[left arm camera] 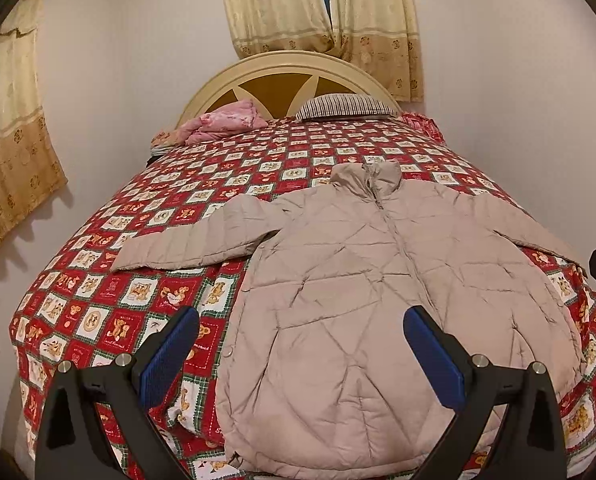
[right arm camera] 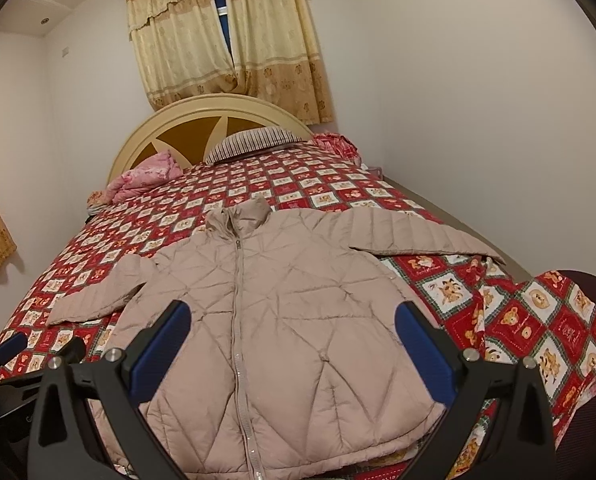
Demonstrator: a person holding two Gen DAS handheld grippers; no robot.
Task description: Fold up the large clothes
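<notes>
Nearest the lens in the left wrist view, the left claw (left arm camera: 301,322) hangs wide open above the foot of the bed, its blue pads (left arm camera: 170,356) spread apart with nothing between them. The right claw (right arm camera: 292,318) is likewise spread wide and holds nothing; its pads (right arm camera: 160,350) frame the lower part of the jacket.

The jacket (left arm camera: 378,300) is a beige quilted puffer with diamond stitching. It lies face up on the bedspread (left arm camera: 110,320), a red checked one printed with bears, at the foot end of the bed. Its front zip (right arm camera: 239,320) is closed up to the standing collar (right arm camera: 238,216). Both sleeves are stretched out sideways: one (left arm camera: 190,240) lies flat on the bedspread, the other (right arm camera: 418,236) reaches toward the far edge of the bed. The hem lies close to the foot edge.
</notes>
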